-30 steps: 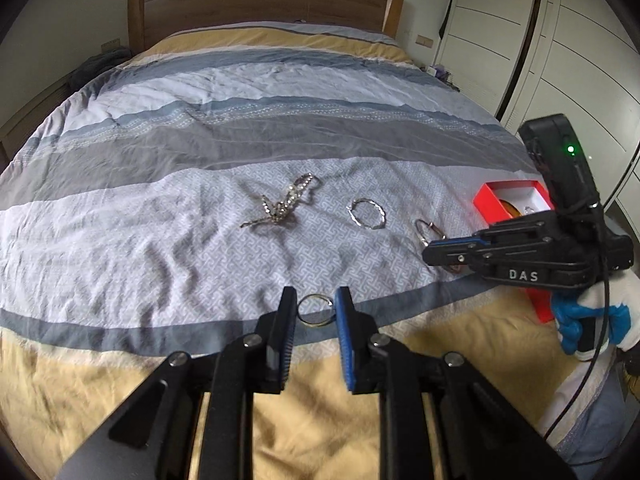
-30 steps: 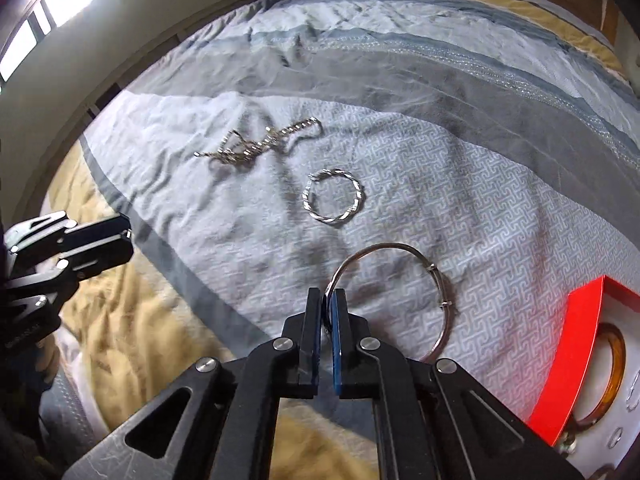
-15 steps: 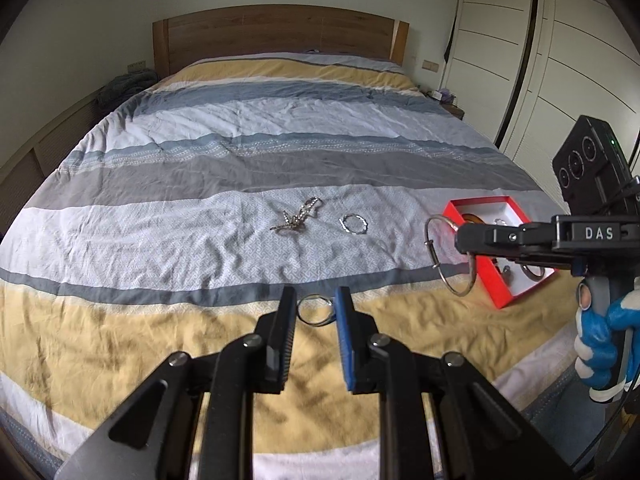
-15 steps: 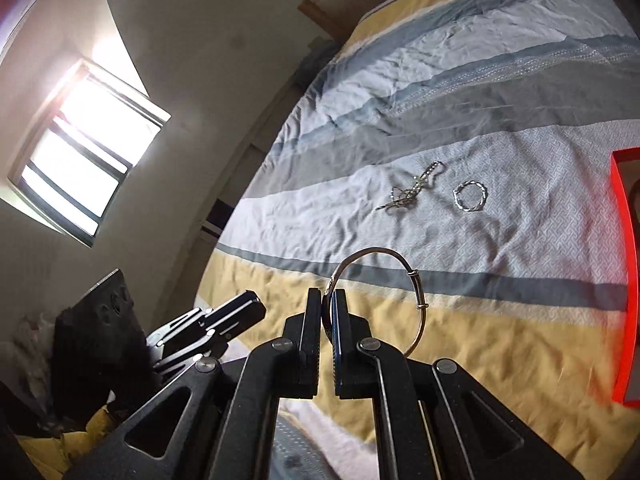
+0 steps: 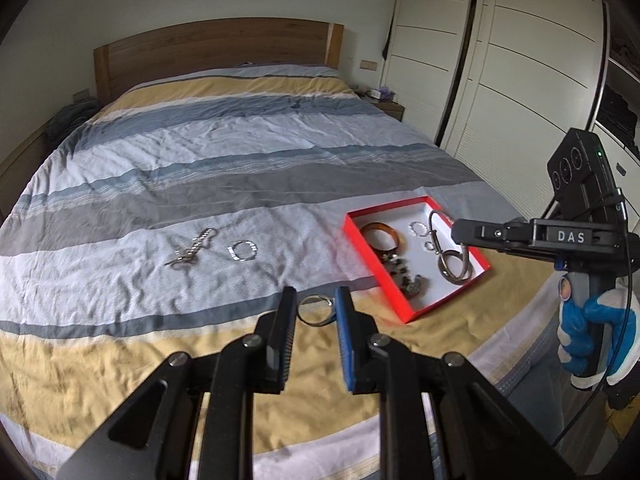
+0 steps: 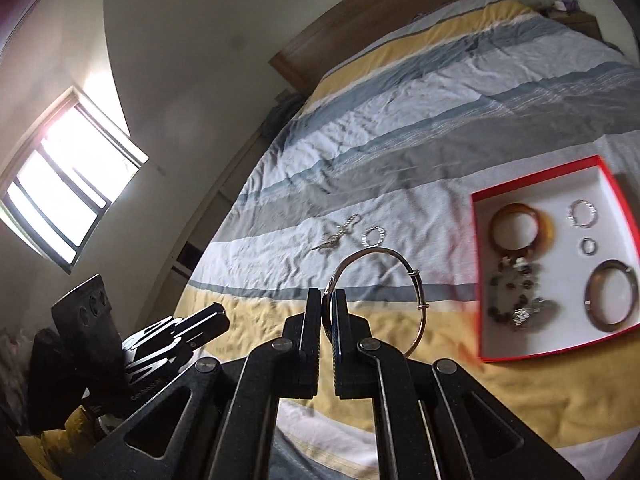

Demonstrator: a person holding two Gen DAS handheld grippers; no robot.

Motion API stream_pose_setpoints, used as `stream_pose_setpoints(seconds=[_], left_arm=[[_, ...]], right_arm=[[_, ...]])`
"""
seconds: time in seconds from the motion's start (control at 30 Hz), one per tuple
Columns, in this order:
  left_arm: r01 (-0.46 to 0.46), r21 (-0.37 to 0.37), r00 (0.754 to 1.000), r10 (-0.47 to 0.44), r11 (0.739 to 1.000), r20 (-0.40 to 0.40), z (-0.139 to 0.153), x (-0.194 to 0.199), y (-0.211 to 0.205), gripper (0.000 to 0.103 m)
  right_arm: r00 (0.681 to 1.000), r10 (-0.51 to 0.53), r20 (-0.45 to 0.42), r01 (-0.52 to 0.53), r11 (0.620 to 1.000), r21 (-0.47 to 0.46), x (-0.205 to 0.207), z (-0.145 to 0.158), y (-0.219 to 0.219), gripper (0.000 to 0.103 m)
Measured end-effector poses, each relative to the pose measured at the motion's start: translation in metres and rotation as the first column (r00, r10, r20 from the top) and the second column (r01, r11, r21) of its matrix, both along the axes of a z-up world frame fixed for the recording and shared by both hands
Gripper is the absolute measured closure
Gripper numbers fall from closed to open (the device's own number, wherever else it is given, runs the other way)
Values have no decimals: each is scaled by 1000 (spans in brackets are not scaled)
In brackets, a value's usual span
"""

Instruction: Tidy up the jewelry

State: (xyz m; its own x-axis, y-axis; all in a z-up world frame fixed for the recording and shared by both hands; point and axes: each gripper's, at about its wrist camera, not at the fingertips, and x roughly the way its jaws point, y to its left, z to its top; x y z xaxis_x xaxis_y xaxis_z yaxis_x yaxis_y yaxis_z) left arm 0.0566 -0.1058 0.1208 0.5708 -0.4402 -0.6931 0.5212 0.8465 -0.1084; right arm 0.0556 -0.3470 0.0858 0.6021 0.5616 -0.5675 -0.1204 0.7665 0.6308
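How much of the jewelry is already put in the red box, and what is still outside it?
Done: the red box already holds an amber bangle, a dark bangle, two small rings and a beaded piece.
In hand: the right gripper grips a thin silver bangle; the left gripper holds a small ring.
Left: a chain and a twisted ring still lie on the bedspread.

Left claw (image 5: 316, 304) grips a small ring (image 5: 315, 305) above the striped bed (image 5: 240, 152), while the right claw (image 5: 456, 232) holds a thin bangle (image 5: 434, 224) over the red box (image 5: 376, 272) of jewelry.
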Motion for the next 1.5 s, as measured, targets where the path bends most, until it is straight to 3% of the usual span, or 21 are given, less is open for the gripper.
stream_pose_setpoints(seconds=[0.3, 0.6, 0.83, 0.97, 1.13, 1.23, 1.33, 1.5], left_arm=[[147, 35, 987, -144, 989, -70, -47, 52, -130, 85], [170, 93, 977, -156, 981, -143, -118, 120, -206, 85], [155, 121, 976, -133, 981, -173, -157, 149, -228, 85], [159, 119, 972, -134, 980, -193, -169, 153, -230, 85], [162, 150, 975, -134, 975, -179, -170, 151, -234, 84], [165, 135, 971, -137, 977, -198, -168, 151, -233, 84], [158, 133, 971, -130, 978, -201, -163, 146, -228, 84], [151, 102, 970, -127, 983, -206, -140, 135, -214, 79]], right_arm=[[990, -129, -54, 120, 982, -147, 39, -42, -102, 98], [985, -120, -121, 73, 939, -335, 100, -106, -141, 98], [988, -56, -143, -12, 901, -434, 111, -130, -141, 98], [984, -41, -175, -41, 898, -439, 111, -142, -145, 98], [984, -35, -175, -47, 896, -442, 106, -143, -144, 97], [985, -45, -168, -34, 899, -438, 100, -139, -144, 91], [986, -64, -154, -11, 898, -441, 91, -129, -146, 78], [986, -97, -138, 24, 892, -452, 68, -109, -152, 78]])
